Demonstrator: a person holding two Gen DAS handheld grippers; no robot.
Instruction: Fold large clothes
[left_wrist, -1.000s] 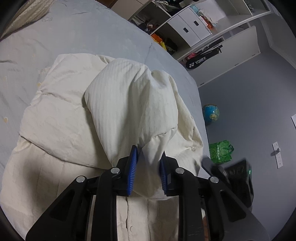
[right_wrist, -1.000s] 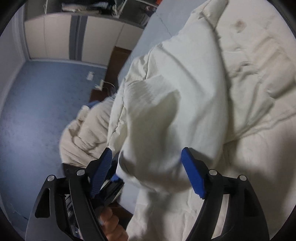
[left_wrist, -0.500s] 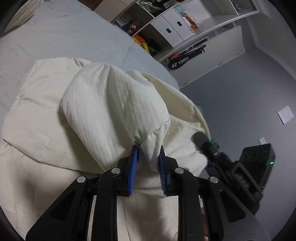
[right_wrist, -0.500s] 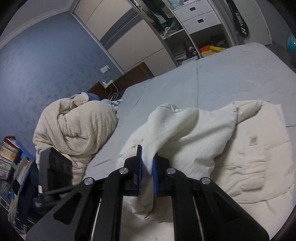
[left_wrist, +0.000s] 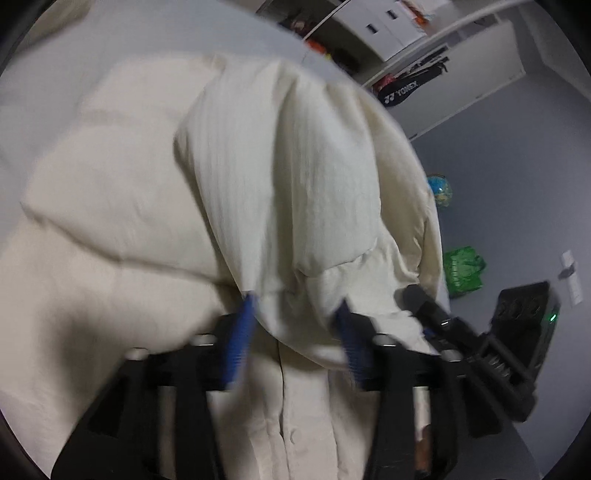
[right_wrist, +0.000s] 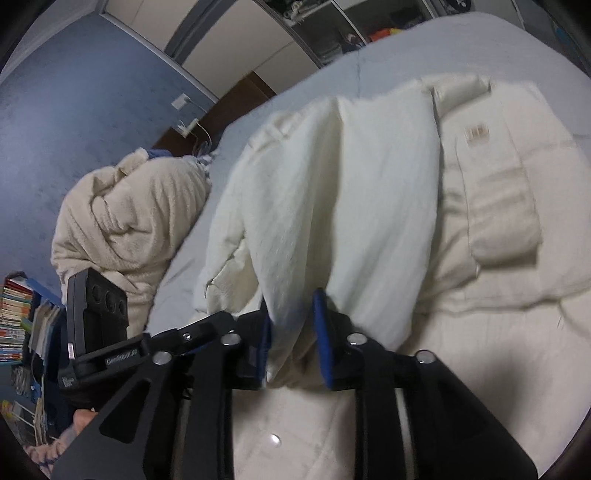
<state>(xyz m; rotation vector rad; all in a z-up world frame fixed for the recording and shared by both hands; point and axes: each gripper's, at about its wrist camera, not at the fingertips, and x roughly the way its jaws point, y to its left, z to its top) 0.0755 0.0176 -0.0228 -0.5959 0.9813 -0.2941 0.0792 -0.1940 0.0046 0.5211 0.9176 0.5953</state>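
A large cream padded jacket (left_wrist: 110, 192) lies spread on a grey bed (right_wrist: 424, 48). Its two sleeves are folded over the body. My left gripper (left_wrist: 295, 332) stands with its blue pads wide apart around the end of one sleeve (left_wrist: 280, 177), which lies loose between them. My right gripper (right_wrist: 291, 332) has its pads partly apart around the end of the other sleeve (right_wrist: 351, 192). The jacket's chest pocket (right_wrist: 498, 206) shows to the right in the right wrist view. The front placket with snaps (left_wrist: 291, 435) lies under the left gripper.
A beige fleece heap (right_wrist: 122, 218) lies on the bed's left side. The other gripper's body (left_wrist: 517, 332) is close at the right in the left wrist view. Shelves with a racket bag (left_wrist: 402, 92), a globe (left_wrist: 439, 192) and a green bag (left_wrist: 463, 269) stand beyond the bed.
Both grippers have opened: the left pads spread wide off its sleeve, the right pads parted from a tight pinch. The sleeves have come down flatter on the jacket body.
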